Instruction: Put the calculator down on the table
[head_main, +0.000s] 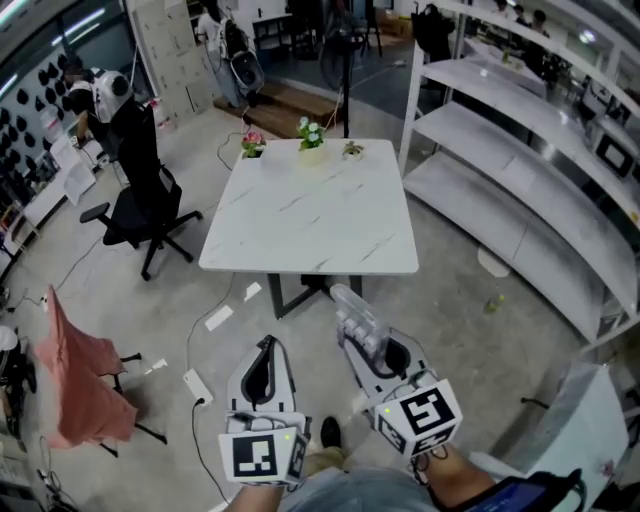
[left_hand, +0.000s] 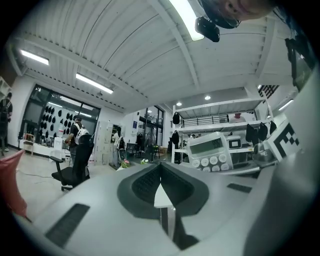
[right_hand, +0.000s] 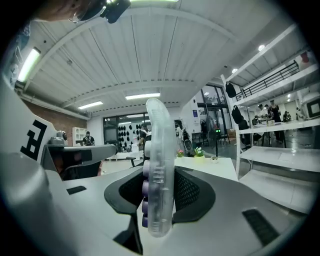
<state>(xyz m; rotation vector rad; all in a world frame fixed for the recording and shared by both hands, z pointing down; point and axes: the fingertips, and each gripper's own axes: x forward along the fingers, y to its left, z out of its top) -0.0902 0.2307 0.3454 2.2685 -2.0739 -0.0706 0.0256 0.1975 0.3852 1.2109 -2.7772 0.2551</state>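
A clear plastic calculator (head_main: 356, 316) with purple keys is clamped in my right gripper (head_main: 366, 340), which is shut on it. It pokes forward, short of the near edge of the white marble table (head_main: 310, 215). In the right gripper view the calculator (right_hand: 159, 175) stands edge-on between the jaws, with the table (right_hand: 207, 162) ahead. My left gripper (head_main: 266, 348) hangs beside it on the left, shut with nothing in it. From the left gripper view its jaws (left_hand: 161, 171) meet at the tips, and the calculator (left_hand: 212, 150) shows its display and keys to the right.
Three small flower pots (head_main: 310, 133) line the table's far edge. A black office chair (head_main: 145, 200) stands left of the table and a red cloth (head_main: 80, 370) hangs over a stand at near left. White shelves (head_main: 520, 170) run along the right. A power strip (head_main: 197, 386) lies on the floor.
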